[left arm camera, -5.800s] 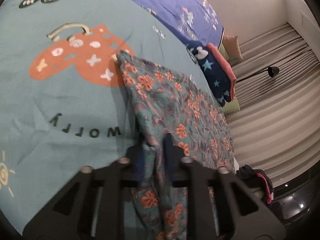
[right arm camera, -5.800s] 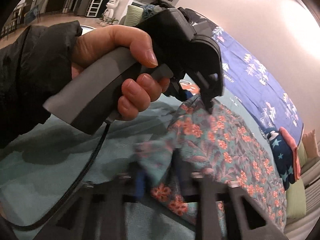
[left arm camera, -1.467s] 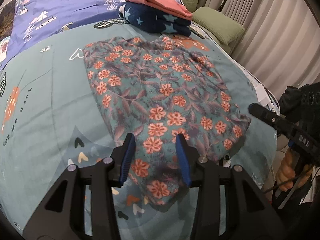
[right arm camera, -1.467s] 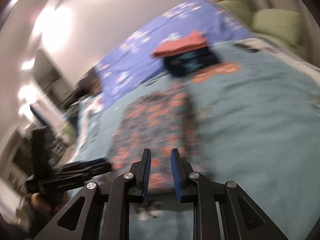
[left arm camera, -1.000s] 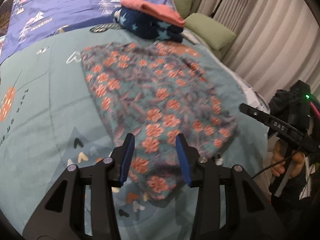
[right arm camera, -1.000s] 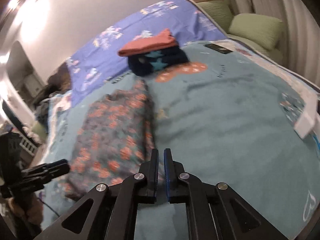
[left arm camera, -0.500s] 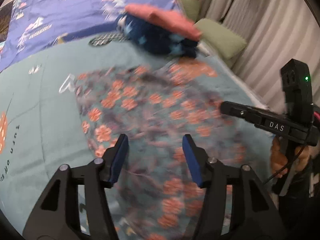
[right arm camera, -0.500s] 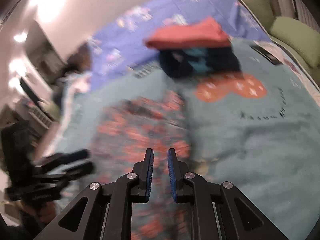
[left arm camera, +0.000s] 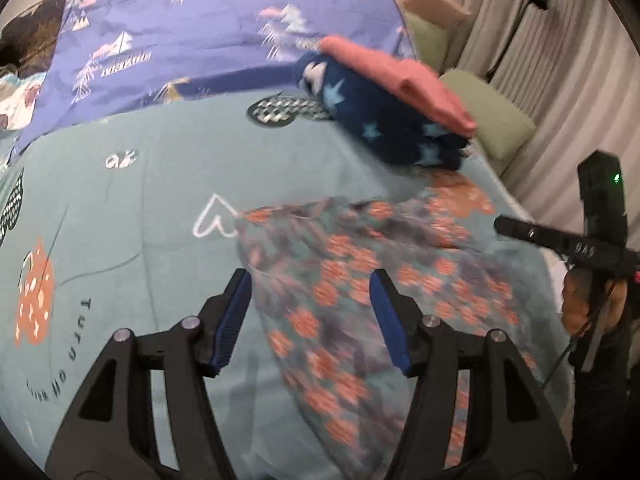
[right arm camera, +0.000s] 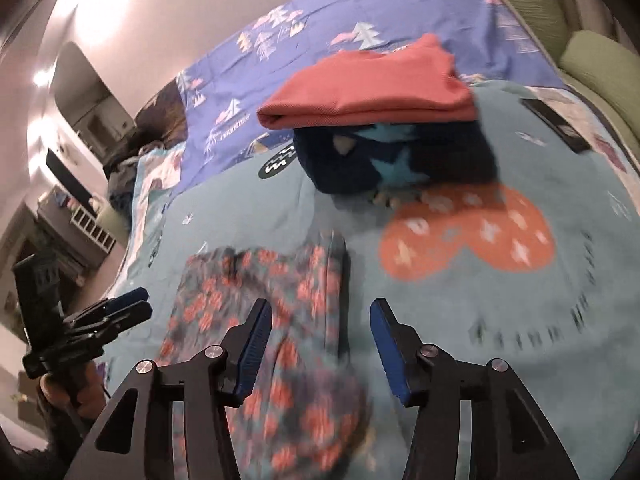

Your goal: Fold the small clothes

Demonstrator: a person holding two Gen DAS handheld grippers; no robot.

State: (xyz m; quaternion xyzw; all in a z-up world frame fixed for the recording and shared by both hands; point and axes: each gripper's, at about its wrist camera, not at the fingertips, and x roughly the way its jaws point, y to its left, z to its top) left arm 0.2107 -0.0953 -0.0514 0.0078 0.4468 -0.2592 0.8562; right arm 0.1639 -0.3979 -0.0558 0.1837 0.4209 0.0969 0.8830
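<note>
A floral garment (left arm camera: 360,280) with orange flowers lies flat on the teal bedspread (left arm camera: 140,200). My left gripper (left arm camera: 310,316) hovers over its near left part, jaws opening, pads clear of the cloth. In the right wrist view the same floral garment (right arm camera: 256,304) lies below my right gripper (right arm camera: 320,344), whose jaws are opening above the garment's right edge with nothing pinched. Each gripper shows in the other's view: the right gripper (left arm camera: 520,234) at the far right, the left gripper (right arm camera: 120,308) at the far left, each in a hand.
A folded stack, coral garment (left arm camera: 396,80) on a navy star-print one (left arm camera: 392,128), sits at the far end of the bedspread. A purple tree-print sheet (left arm camera: 200,40) lies behind it. Green pillows (left arm camera: 492,120) and curtains are at the right. A dark phone-like slab (right arm camera: 556,124) lies near the pillows.
Both grippers have slid forward along the garment toward the folded stack. The right jaws went from nearly shut to wide apart; the left jaws widened a little.
</note>
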